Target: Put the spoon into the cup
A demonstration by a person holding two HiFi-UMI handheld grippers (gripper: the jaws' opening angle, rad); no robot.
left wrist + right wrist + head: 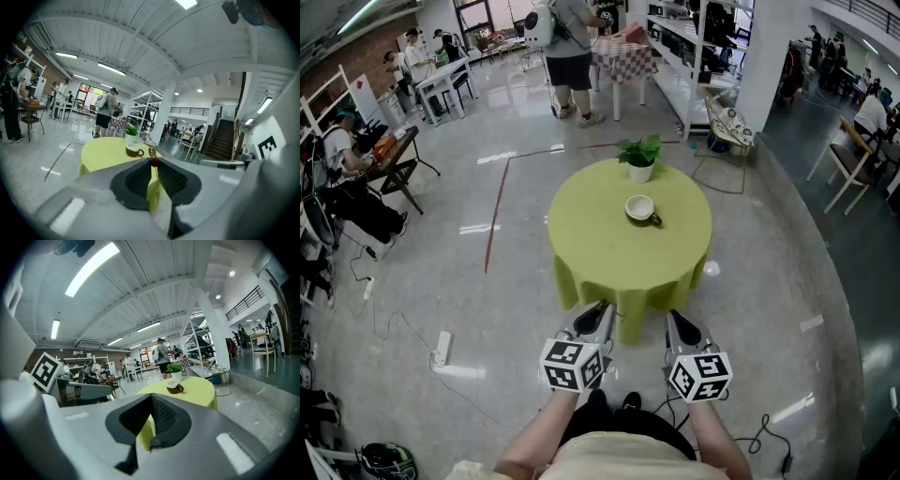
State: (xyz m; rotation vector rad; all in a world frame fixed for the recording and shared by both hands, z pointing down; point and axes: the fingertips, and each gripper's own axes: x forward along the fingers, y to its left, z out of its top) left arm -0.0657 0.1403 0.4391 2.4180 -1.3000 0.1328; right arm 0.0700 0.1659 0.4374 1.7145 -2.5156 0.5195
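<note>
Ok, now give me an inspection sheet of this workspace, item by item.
Surface: round table under a yellow-green cloth, mostly bare.
Job's things: cup upright near the table's middle; spoon not yet in it.
Clutter: potted plant behind the cup.
Grippers: left claw shut on the spoon; right claw shut, empty.
Cables: power strip left of the table, black cord at right, both on the floor.
Surroundings: people, shelves beyond.
</note>
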